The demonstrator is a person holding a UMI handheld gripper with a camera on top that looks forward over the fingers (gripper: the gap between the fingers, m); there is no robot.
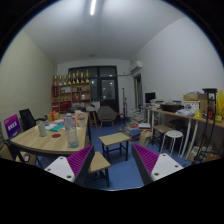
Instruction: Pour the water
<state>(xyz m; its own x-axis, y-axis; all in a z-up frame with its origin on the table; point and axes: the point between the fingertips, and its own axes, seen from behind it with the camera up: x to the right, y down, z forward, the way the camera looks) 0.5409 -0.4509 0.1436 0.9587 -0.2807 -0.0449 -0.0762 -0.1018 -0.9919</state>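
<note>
Office room with blue floor, round counter (40, 140) at 10 o'clock carrying an upright clear container (71, 131) well beyond the fingers (115, 163), which are apart and hold nothing.

The round table (45, 138) at lower left has a pale wooden top, smooth with a soft sheen. A clear plastic-looking bottle (71, 131) stands on it. The low stool (114, 139) at centre is light wood too. The floor (125, 170) is matt blue. The finger pads (78, 160) — magenta, ribbed — look rubbery.
</note>
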